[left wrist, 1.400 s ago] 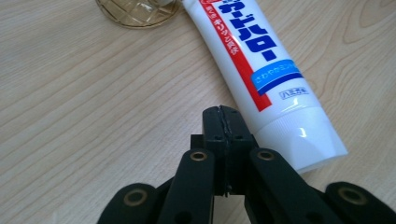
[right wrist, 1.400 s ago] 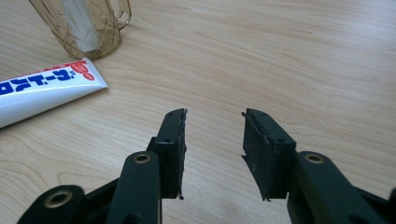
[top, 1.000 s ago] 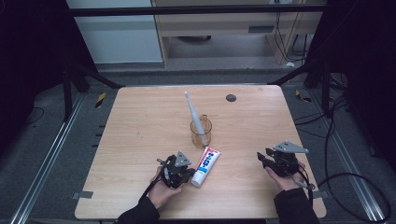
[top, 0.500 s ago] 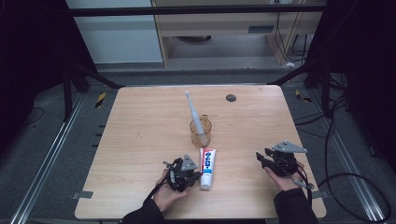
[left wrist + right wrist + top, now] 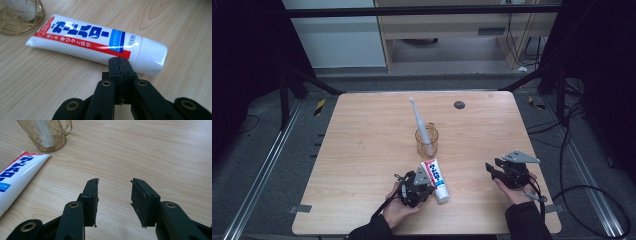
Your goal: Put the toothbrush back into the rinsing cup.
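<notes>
A white toothpaste tube (image 5: 435,178) with red and blue print lies flat on the wooden table (image 5: 362,150), its cap toward the front. My left gripper (image 5: 427,189) is shut, and its tips (image 5: 119,59) press against the tube (image 5: 87,41) just short of the cap, holding nothing. Behind the tube stands an amber glass cup (image 5: 426,142) with a white toothbrush (image 5: 418,117) leaning in it. My right gripper (image 5: 493,169) rests at the front right, open and empty (image 5: 114,182), with the tube (image 5: 17,175) and the cup (image 5: 47,133) off to its left.
A small dark round disc (image 5: 459,105) lies near the table's far edge. Black frame posts and cables surround the table. Bare wood stretches across the left half and the far right.
My left gripper has slid to the right against the tube. The tube's cap end has swung rightward, so the tube now slants the other way. The right gripper has stayed put.
</notes>
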### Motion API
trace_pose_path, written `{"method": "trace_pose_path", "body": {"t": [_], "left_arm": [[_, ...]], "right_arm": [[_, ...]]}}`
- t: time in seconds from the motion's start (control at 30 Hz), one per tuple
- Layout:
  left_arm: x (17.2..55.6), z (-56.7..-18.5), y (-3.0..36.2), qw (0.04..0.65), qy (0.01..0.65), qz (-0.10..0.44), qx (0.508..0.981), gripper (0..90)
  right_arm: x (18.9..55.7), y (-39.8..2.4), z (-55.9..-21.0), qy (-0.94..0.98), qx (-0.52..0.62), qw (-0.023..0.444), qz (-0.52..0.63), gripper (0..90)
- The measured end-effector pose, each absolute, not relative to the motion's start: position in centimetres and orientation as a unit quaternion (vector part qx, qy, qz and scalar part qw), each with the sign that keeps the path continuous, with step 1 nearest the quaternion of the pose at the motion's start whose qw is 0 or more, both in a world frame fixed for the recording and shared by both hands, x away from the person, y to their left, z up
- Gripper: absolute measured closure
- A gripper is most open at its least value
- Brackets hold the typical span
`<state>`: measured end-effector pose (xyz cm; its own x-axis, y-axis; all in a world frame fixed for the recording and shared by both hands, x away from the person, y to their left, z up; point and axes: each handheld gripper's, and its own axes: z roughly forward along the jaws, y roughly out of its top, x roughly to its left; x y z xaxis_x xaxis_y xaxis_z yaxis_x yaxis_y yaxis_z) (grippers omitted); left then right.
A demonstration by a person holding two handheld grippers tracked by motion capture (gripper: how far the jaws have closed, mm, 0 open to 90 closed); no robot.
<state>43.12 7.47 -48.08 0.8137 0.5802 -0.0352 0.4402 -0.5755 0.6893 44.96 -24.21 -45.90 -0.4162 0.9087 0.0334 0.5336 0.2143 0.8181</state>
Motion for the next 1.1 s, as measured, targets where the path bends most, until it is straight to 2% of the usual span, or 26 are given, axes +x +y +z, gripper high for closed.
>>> {"method": "trace_pose_path", "body": {"t": [0.33, 0.53, 0.73, 1.1], "left_arm": [[43.2, -48.1, 7.2, 0.36, 0.289, 0.101, 0.881, 89.7], [42.7, -47.3, 8.4, 0.363, 0.284, 0.106, 0.881, 89.6], [42.9, -46.0, 12.0, 0.368, 0.31, 0.127, 0.867, 89.4], [44.0, -45.4, 20.9, 0.353, 0.404, 0.178, 0.825, 88.1]], "right_arm": [[45.0, -23.7, -45.8, 0.745, 0.48, 0.235, 0.398, 56.9], [44.8, -23.7, -45.4, 0.742, 0.479, 0.235, 0.405, 56.6], [44.6, -23.2, -44.5, 0.741, 0.477, 0.236, 0.41, 56.5], [44.6, -20.8, -42.9, 0.755, 0.467, 0.222, 0.404, 56.9]]}}
